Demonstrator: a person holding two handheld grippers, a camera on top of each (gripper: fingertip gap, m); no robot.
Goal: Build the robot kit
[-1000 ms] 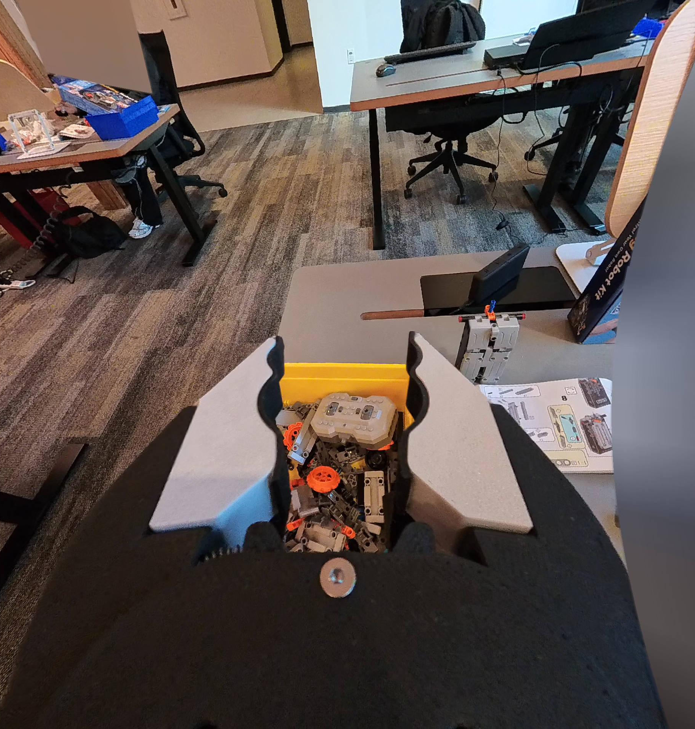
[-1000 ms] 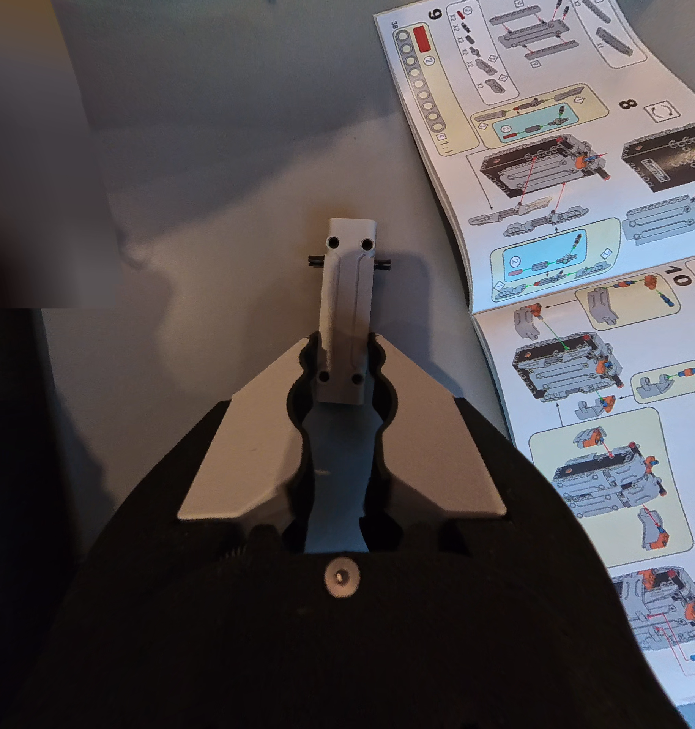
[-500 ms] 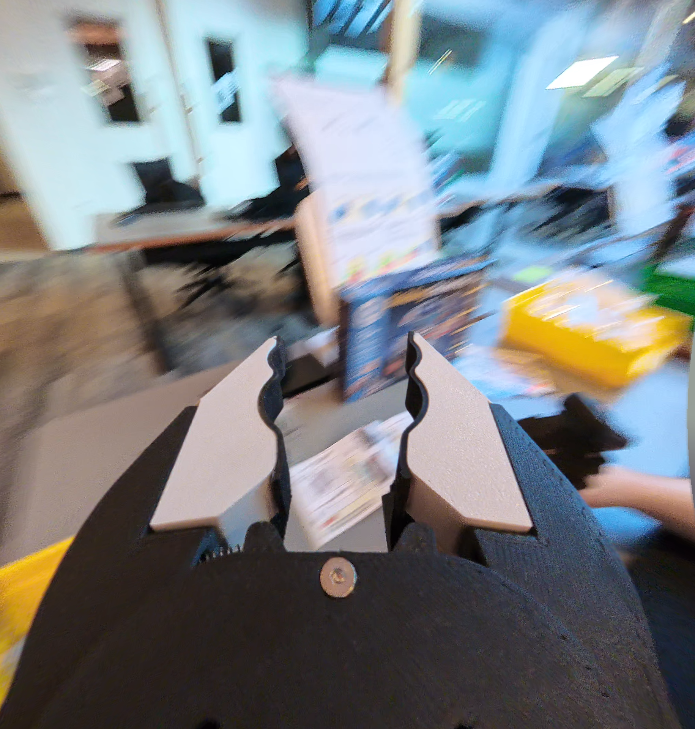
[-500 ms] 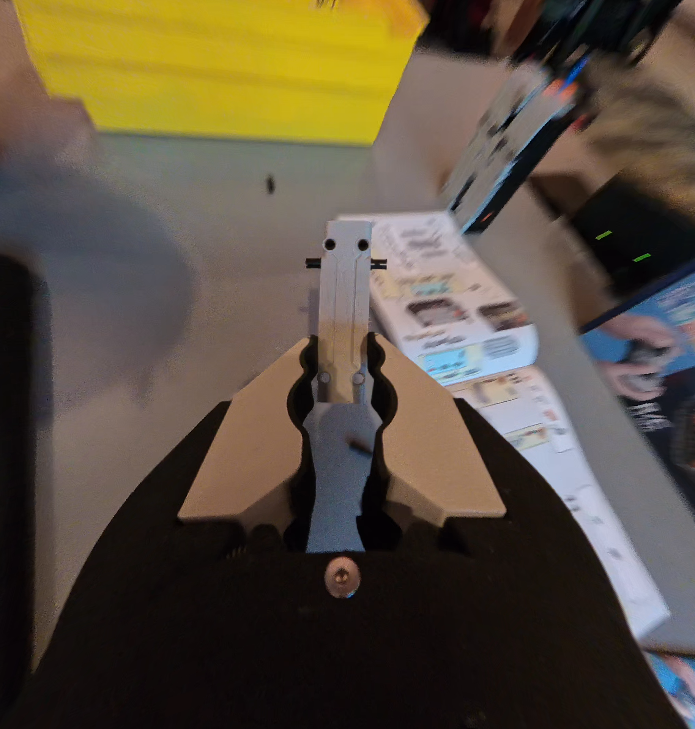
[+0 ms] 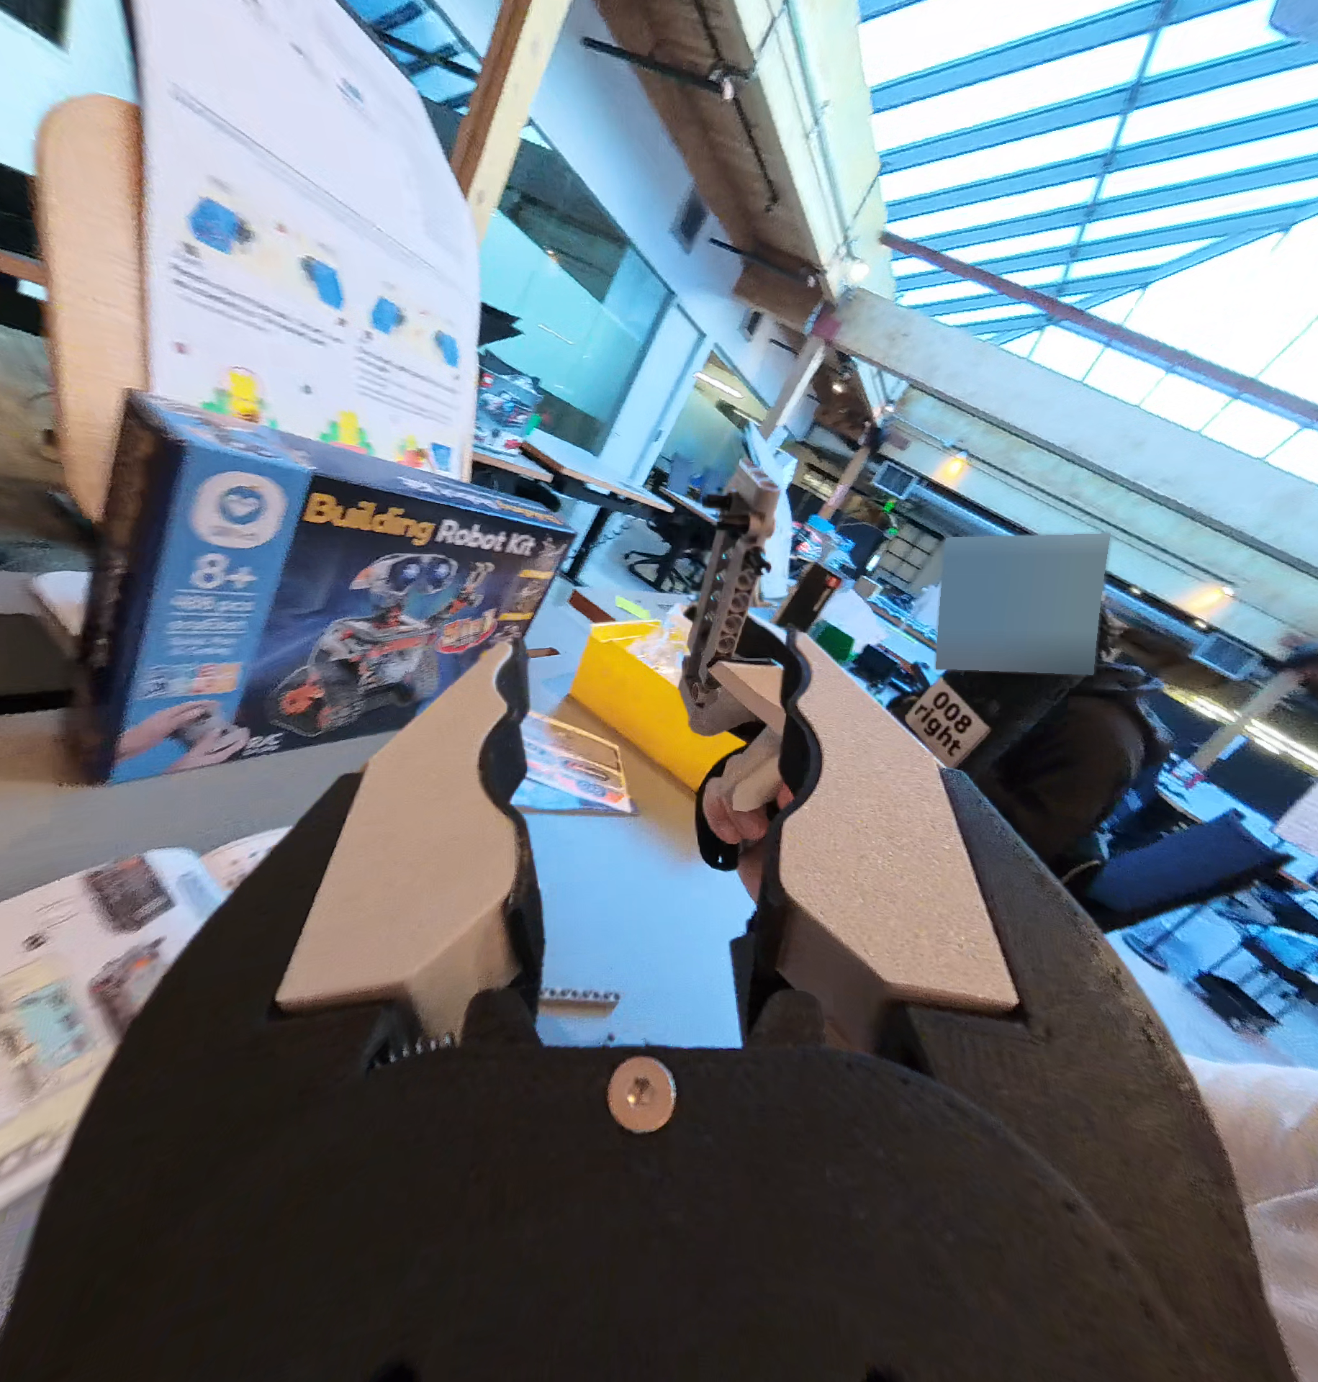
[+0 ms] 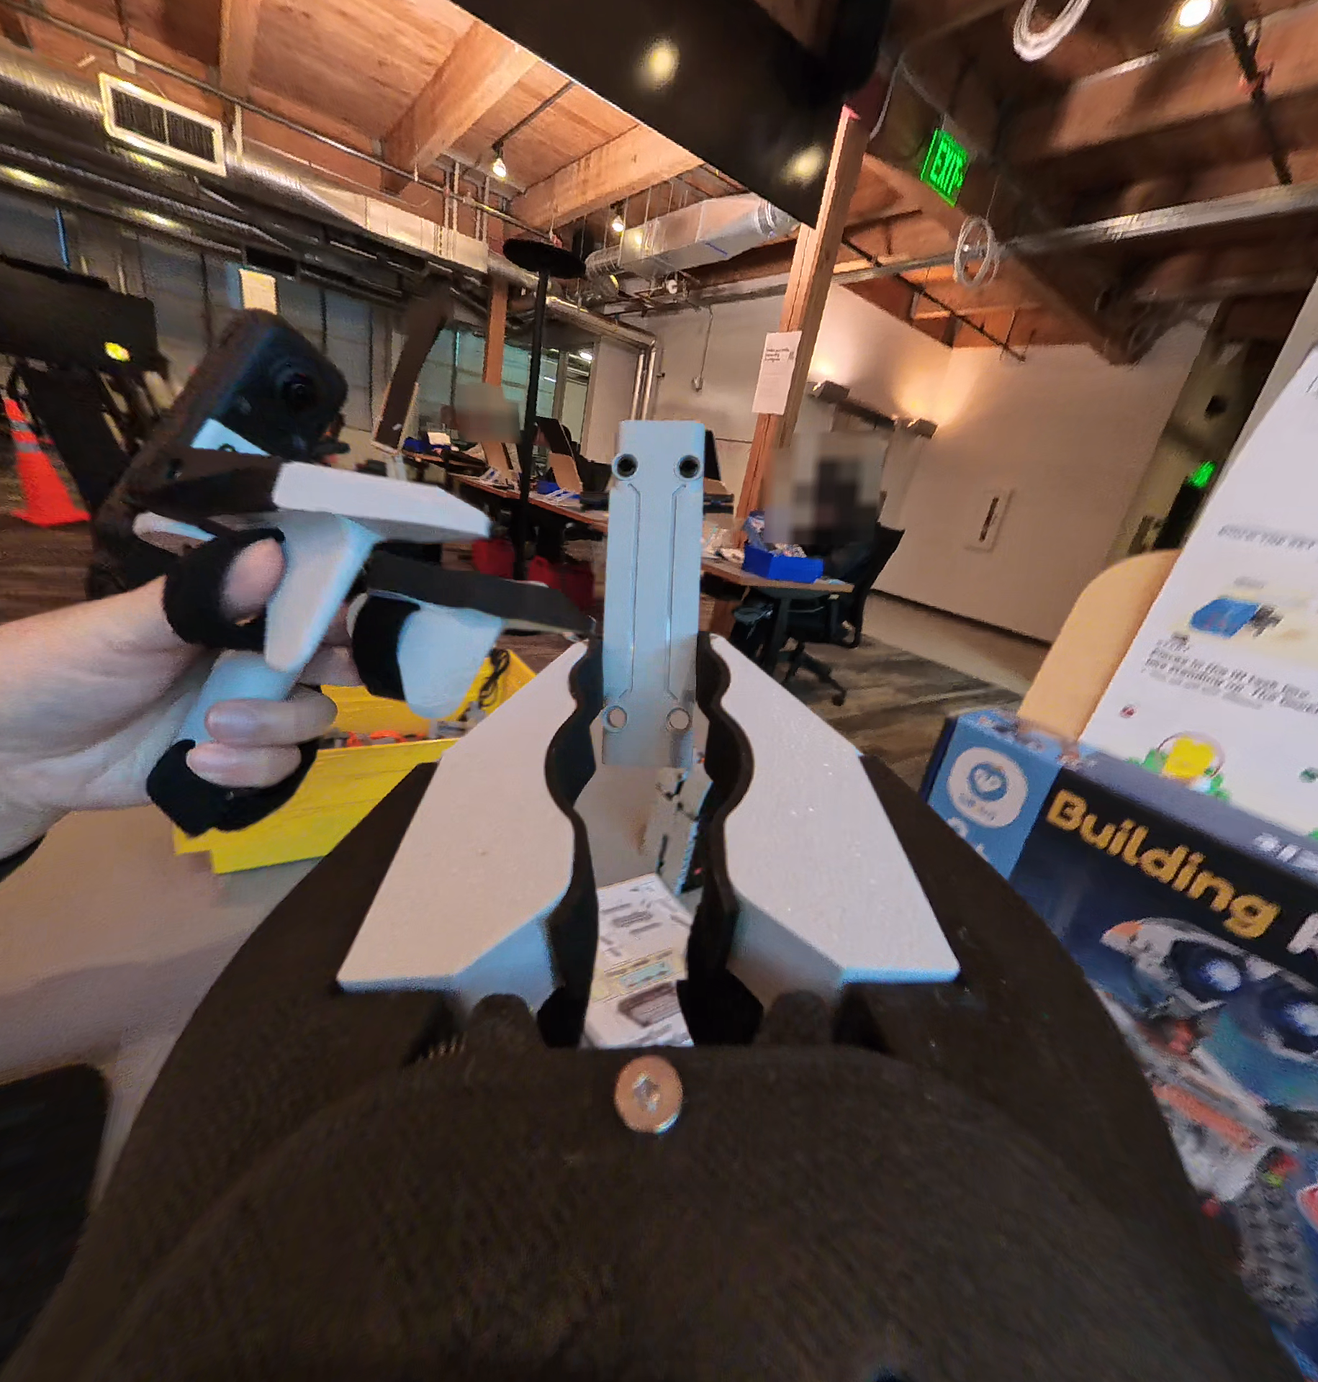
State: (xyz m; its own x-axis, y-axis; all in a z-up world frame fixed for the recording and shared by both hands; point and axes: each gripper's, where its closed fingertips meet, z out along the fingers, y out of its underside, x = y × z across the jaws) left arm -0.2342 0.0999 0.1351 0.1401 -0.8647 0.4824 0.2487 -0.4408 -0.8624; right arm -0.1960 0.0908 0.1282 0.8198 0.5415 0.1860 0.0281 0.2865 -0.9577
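My right gripper (image 6: 650, 662) is shut on the lower end of a long grey building-kit panel (image 6: 652, 568), held upright in the air above the grey table (image 6: 80, 935). My left gripper (image 5: 652, 673) is open and empty, raised and facing the right one. In the left wrist view the right gripper (image 5: 719, 699) shows just past my right finger, with the grey panel (image 5: 727, 598) standing up from it. In the right wrist view the left gripper (image 6: 506, 576) shows side-on in a person's hand (image 6: 80, 710), close to the left of the panel.
A yellow bin of parts (image 6: 326, 808) (image 5: 641, 710) stands on the table behind the grippers. A blue kit box (image 5: 304, 598) (image 6: 1164, 935) and a leaning printed sheet (image 5: 304, 224) stand beside it. Instruction booklets (image 5: 57, 972) (image 6: 633, 957) lie flat. A person sits at the right (image 5: 1052, 748).
Both grippers have swung up from the table to face the room and each other. The left one has left the yellow bin. The right one still grips the grey panel.
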